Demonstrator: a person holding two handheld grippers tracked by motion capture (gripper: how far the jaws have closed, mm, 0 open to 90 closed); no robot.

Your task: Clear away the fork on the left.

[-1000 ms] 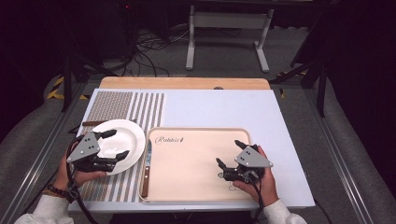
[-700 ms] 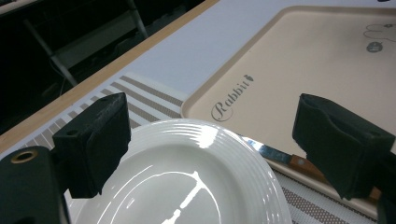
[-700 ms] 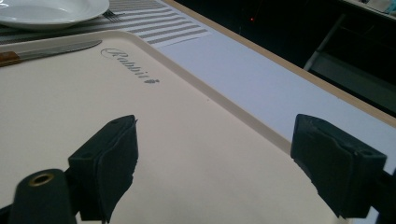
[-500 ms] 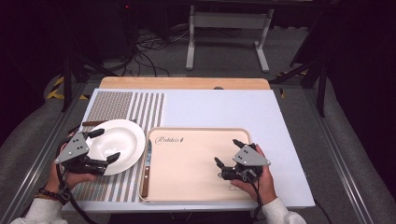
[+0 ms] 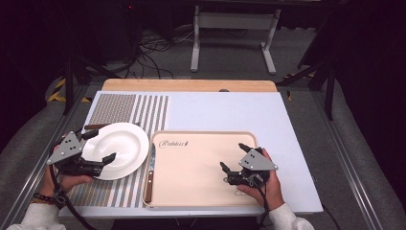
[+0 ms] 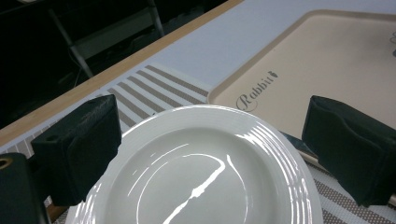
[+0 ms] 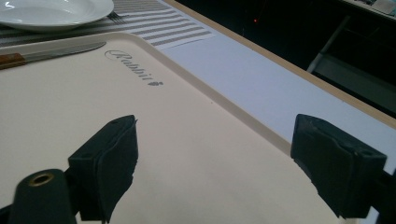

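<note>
White surface [image 5: 230, 108] carrying striped mat [image 5: 127, 112] and beige tray [image 5: 191, 167]; white plate [image 5: 117, 148] on mat, just left of tray; knife [image 5: 150, 172] along tray's left edge, perhaps inside; left tool [image 5: 98, 146] just opened wide, astride plate rim, pads apart from it; right tool [image 5: 233, 159] wide over tray.

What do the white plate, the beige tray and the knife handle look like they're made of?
Plate: likely glazed ceramic, glossy with sharp light streaks and ribbed rim. Tray: probably matte plastic, with an even beige surface and moulded raised edge. Knife: reddish-brown handle, wood-like, and a dull grey blade, apparently metal.
</note>
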